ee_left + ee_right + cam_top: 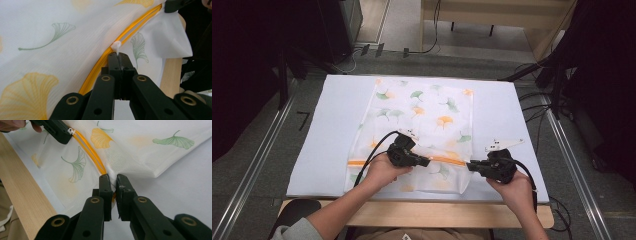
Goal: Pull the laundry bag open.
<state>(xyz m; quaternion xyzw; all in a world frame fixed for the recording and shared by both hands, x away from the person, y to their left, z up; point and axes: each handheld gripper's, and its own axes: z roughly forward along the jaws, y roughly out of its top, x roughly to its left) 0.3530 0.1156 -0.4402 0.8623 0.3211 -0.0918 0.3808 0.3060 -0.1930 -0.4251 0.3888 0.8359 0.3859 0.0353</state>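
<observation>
mesh bag | L gripper pinches zip pull | R gripper clamps bag edge

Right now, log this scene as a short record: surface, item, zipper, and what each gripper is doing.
surface: white table top with a wooden front edge
item: white mesh bag printed with green and orange ginkgo leaves, lying flat
zipper: orange zipper running across the bag near the person's side
left gripper: fingers shut on the white zipper pull
right gripper: fingers pinching the bag's edge at the zipper's end, a narrow gap between them
hands: one on each gripper
</observation>
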